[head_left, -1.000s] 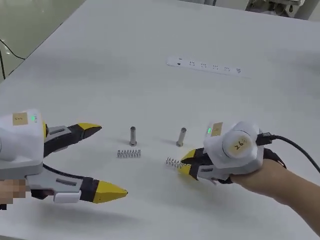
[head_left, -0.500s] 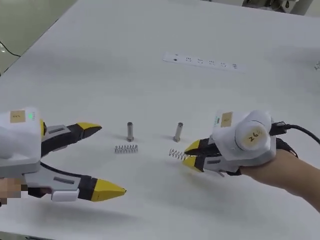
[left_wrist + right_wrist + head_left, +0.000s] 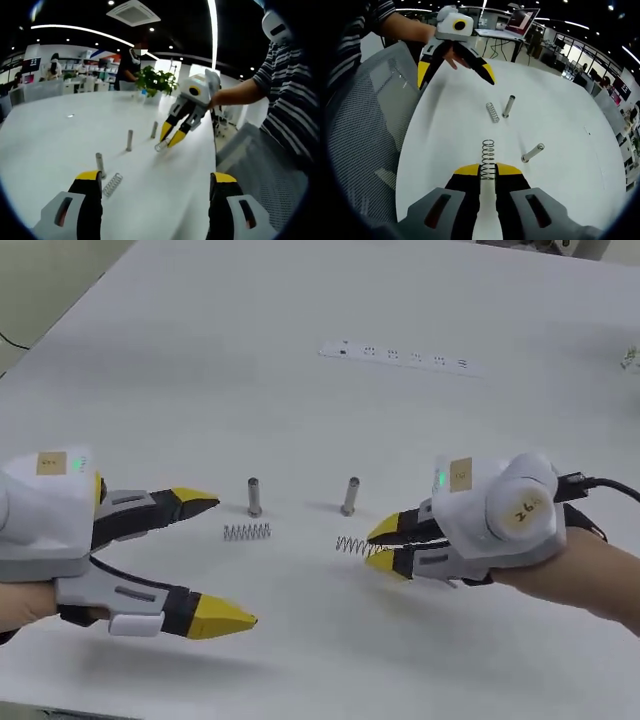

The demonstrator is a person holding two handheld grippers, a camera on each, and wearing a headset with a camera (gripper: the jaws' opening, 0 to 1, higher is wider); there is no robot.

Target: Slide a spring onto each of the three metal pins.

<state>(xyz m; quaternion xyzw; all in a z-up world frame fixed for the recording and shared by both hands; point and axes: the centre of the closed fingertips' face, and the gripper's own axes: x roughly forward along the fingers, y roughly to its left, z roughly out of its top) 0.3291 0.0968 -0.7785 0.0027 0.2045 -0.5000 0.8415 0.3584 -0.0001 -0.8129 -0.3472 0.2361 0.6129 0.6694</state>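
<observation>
Since a second ago, right gripper [image 3: 376,546] drawn a little farther to the right of the middle pin [image 3: 350,496], with the same grip kept. Fingers closed almost fully on one end of a spring [image 3: 352,544], the rest of the coil sticking out past the yellow tips toward the pins; far end low by the table [image 3: 200,360], touching or not impossible to tell. In the right gripper view, that spring [image 3: 488,159] seen caught between the two tips of the right gripper [image 3: 488,171]. Left gripper [image 3: 222,560] held level near the table's front edge, fingers spread wide, nothing between them, tips pointing toward the pins. Left pin [image 3: 254,496] and middle pin upright and apart from each other; loose spring [image 3: 246,531] lying flat just in front of the left pin, not threaded on it. In the left gripper view, third pin [image 3: 154,129] upright beyond the other two, close to the right gripper's tips. No coil on any pin. White power strip [image 3: 400,356] lying well behind the pins.
</observation>
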